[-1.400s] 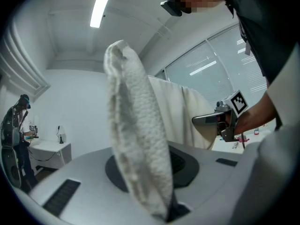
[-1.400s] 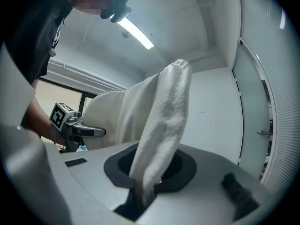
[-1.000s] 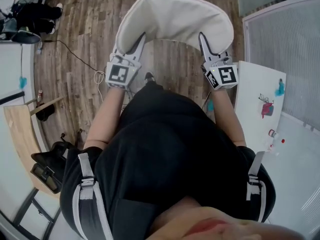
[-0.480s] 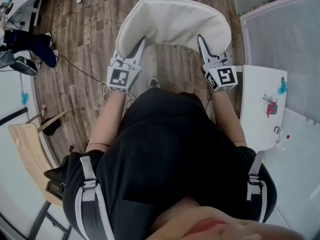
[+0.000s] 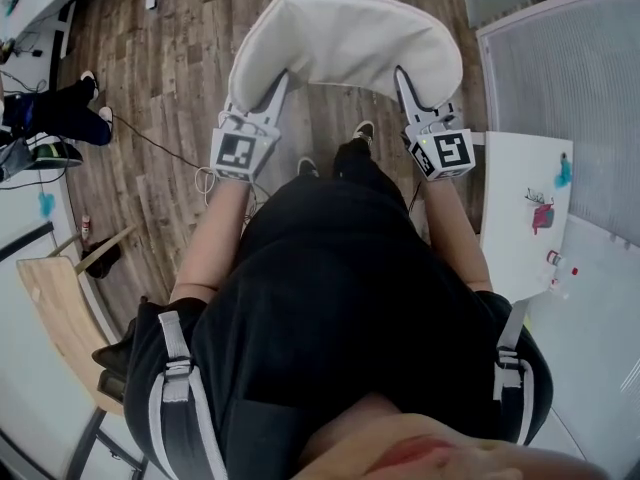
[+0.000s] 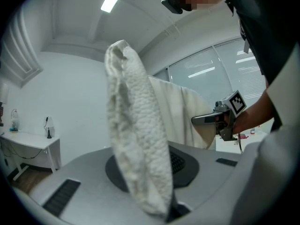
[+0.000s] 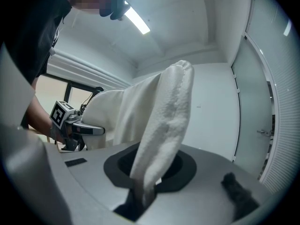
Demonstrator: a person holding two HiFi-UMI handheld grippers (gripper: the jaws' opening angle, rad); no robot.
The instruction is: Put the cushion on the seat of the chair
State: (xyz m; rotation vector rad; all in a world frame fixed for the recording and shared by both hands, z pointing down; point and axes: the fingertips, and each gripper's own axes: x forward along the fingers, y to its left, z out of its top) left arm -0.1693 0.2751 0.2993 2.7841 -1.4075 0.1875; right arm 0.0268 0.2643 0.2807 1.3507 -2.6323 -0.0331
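Above the wood floor, the cream cushion is held spread out on the person's far side, probably so it will lie flat on the seat. The left gripper is clamped on the cushion's left edge and the right gripper on its right edge.

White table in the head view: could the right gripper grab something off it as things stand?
Probably not: the right gripper is shut on the cushion's edge, so it is occupied. The table itself appears just beside that hand, with nothing between them.
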